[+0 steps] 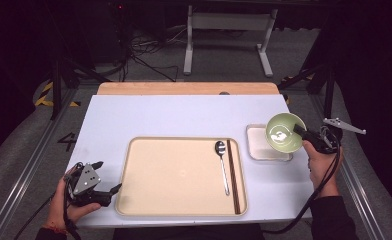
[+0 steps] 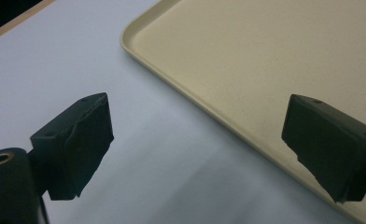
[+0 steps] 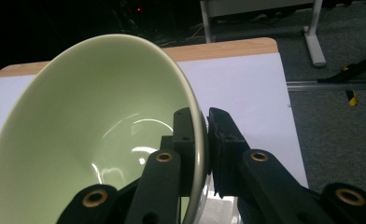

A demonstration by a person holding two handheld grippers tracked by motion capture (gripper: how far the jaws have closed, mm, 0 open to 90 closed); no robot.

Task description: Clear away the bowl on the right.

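A pale green bowl (image 1: 283, 132) hangs tilted above the small white square dish (image 1: 256, 147) at the table's right. My right gripper (image 1: 300, 131) is shut on its rim, one jaw inside the bowl (image 3: 92, 140) and one outside. A beige tray (image 1: 179, 175) lies in the middle of the table, with a metal spoon (image 1: 223, 165) and dark chopsticks (image 1: 233, 175) on its right side. My left gripper (image 1: 108, 176) rests open at the tray's left edge near the table's front. Between its jaws lie bare white table and the tray's rim (image 2: 181, 88).
The white table top (image 1: 174, 117) has a wooden strip (image 1: 186, 88) along its far edge. Beyond it stand a white frame and cables on the floor. Metal rails run along both sides of the table.
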